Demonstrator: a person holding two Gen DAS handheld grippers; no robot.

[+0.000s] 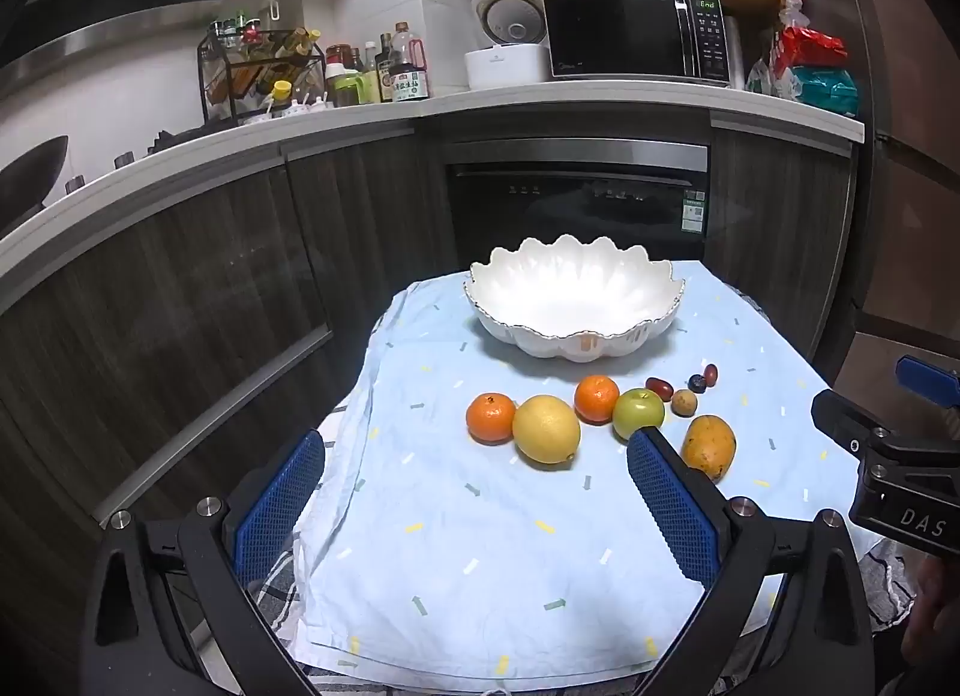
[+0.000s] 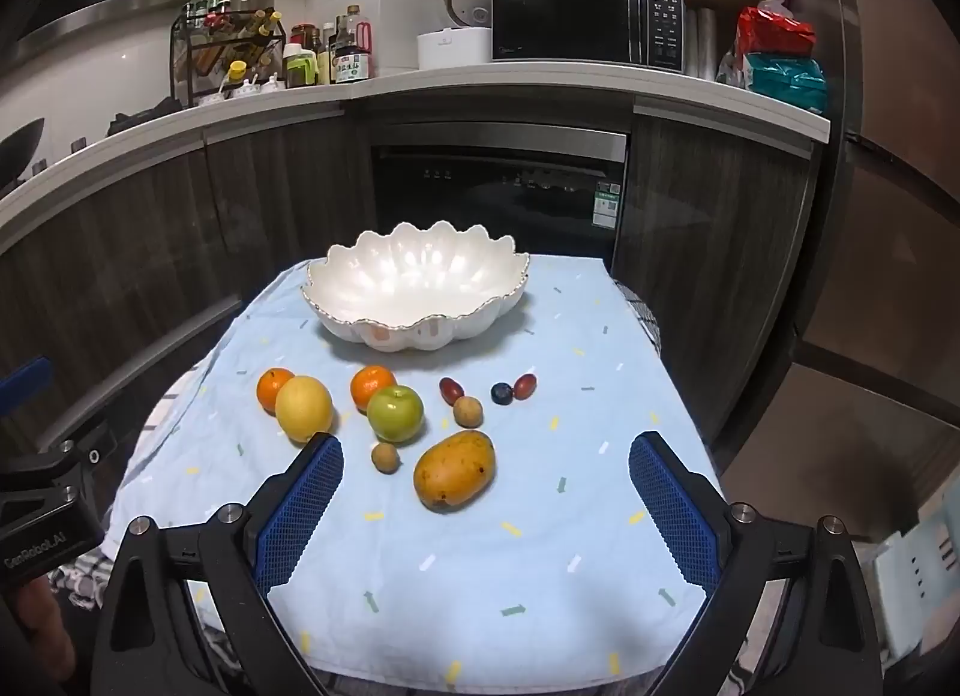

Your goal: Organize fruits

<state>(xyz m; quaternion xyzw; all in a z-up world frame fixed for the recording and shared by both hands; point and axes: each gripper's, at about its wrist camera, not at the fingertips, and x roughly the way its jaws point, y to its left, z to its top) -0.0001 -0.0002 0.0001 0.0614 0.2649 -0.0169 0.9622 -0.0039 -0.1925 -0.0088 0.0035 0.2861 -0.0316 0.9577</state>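
A white scalloped bowl (image 1: pixel 573 300) (image 2: pixel 420 291) stands empty at the far end of a light blue cloth (image 1: pixel 480 546) (image 2: pixel 540 546). In front of it lie two oranges (image 2: pixel 273 390) (image 2: pixel 372 385), a yellow lemon (image 1: pixel 546 429) (image 2: pixel 303 408), a green apple (image 1: pixel 638 411) (image 2: pixel 395 413), a mango (image 1: pixel 708 446) (image 2: pixel 454 469), and several small fruits (image 2: pixel 468 411). My left gripper (image 1: pixel 477 507) is open and empty, short of the lemon. My right gripper (image 2: pixel 486 513) is open and empty, just short of the mango.
Behind the table is a dark cabinet front with a built-in oven (image 2: pixel 498 192). The counter above holds a microwave (image 2: pixel 588 18), a rice cooker (image 2: pixel 456 24) and bottles (image 2: pixel 336 54). A checked cloth (image 1: pixel 279 582) shows under the blue one.
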